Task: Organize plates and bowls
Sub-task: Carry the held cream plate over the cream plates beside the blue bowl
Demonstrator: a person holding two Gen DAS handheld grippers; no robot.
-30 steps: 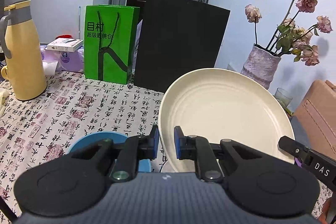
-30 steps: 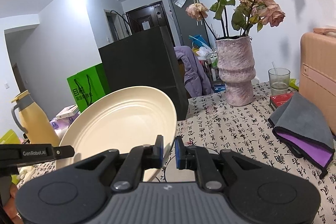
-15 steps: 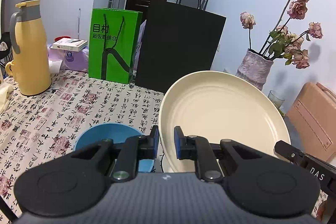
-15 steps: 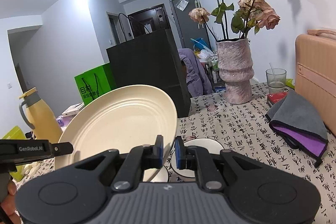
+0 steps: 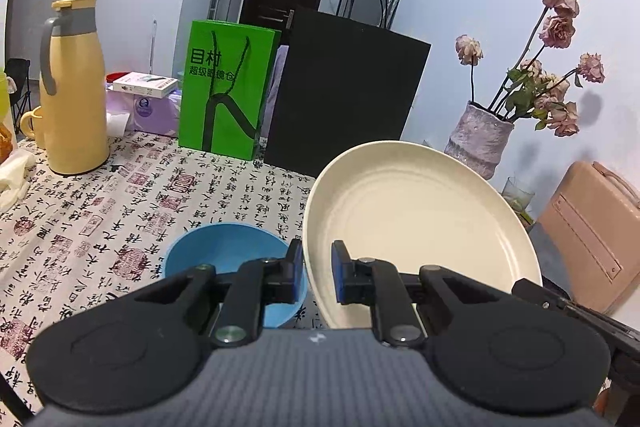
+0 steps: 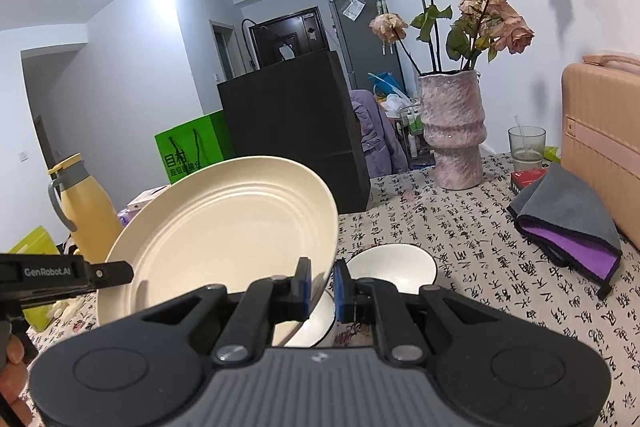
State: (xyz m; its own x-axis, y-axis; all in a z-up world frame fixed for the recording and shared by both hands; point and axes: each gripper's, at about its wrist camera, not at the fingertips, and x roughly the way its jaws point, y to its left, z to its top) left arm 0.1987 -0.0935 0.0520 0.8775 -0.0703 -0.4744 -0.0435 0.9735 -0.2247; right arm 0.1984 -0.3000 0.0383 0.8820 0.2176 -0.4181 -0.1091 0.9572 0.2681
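A large cream plate [image 5: 416, 227] is held tilted above the table, gripped at both edges. My left gripper [image 5: 316, 273] is shut on its left rim. My right gripper [image 6: 322, 285] is shut on its right rim [image 6: 240, 239]. A blue bowl [image 5: 224, 259] sits on the table just left of the left gripper. A white bowl [image 6: 390, 265] and a second white dish [image 6: 316, 323] sit on the table below the plate in the right wrist view.
A yellow thermos [image 5: 72, 87], green bag [image 5: 228, 87] and black box [image 5: 344, 95] stand at the back. A vase of roses [image 6: 454, 131], a glass [image 6: 526, 143], a grey-purple cloth [image 6: 568, 223] and a pink case [image 6: 600, 131] are at the right.
Both grippers have lifted the plate higher. The blue bowl and the white bowls under it have come into fuller view.
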